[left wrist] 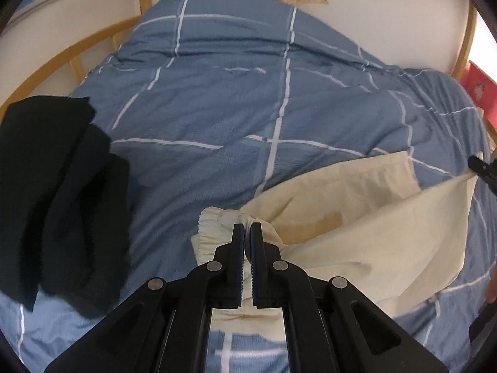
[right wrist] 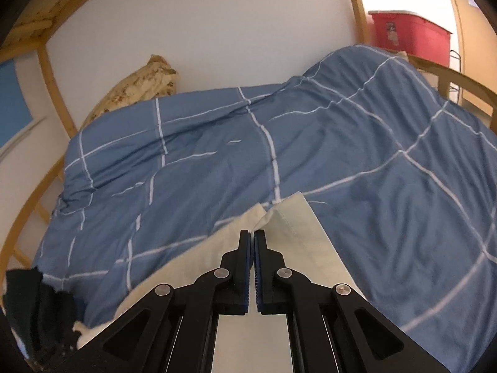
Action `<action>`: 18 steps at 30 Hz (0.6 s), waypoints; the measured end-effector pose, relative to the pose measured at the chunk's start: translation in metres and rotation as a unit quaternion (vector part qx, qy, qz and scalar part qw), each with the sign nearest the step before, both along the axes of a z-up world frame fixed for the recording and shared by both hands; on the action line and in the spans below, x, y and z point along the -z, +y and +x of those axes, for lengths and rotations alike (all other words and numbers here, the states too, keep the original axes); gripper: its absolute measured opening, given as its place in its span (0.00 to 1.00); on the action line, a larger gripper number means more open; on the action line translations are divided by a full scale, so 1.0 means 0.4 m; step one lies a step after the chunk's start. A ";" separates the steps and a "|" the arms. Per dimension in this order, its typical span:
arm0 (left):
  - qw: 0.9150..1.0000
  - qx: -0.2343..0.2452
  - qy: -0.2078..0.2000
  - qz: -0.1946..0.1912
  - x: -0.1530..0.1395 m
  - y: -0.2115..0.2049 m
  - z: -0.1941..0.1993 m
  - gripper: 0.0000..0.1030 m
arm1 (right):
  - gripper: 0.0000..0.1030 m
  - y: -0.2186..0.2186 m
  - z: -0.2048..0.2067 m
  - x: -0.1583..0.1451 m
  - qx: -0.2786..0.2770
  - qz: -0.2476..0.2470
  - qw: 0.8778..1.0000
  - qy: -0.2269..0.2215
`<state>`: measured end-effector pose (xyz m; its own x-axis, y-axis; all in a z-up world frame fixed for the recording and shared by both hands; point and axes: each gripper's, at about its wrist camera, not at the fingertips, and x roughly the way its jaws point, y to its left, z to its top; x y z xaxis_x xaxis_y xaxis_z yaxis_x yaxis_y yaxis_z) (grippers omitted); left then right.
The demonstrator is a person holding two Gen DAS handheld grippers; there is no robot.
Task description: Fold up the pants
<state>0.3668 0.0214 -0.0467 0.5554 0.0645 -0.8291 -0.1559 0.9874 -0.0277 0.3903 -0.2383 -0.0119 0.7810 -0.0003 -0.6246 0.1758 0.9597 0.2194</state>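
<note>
Cream pants (left wrist: 366, 227) lie on a blue checked duvet (left wrist: 248, 99), stretched from near me toward the right. My left gripper (left wrist: 247, 226) is shut on the gathered elastic waistband (left wrist: 214, 223). My right gripper (right wrist: 252, 233) is shut on the leg hems (right wrist: 292, 217) at the other end; it shows as a black tip at the right edge of the left wrist view (left wrist: 481, 168). The cloth between the two grippers is lifted and folded lengthwise.
A pile of black clothes (left wrist: 62, 192) lies on the duvet at the left, also seen low left in the right wrist view (right wrist: 40, 310). A patterned pillow (right wrist: 139, 84) leans on the white wall. A wooden bed frame (left wrist: 77, 46) and a red bin (right wrist: 410, 34) border the bed.
</note>
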 end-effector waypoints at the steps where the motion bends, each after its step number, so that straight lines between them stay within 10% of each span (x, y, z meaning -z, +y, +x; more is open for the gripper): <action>1: 1.000 -0.001 0.005 0.001 0.011 0.003 0.015 0.05 | 0.03 0.001 0.030 0.015 -0.002 0.000 1.000 0.004; 18: 0.999 0.006 0.042 0.014 0.150 0.036 0.160 0.08 | 0.03 0.069 0.293 0.216 -0.021 -0.055 0.996 0.059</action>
<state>0.4307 0.0360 -0.1068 0.4853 0.0827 -0.8705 -0.1454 0.9893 0.0130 0.5077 -0.2105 -0.0984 0.7023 -0.0435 -0.7105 0.1538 0.9838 0.0918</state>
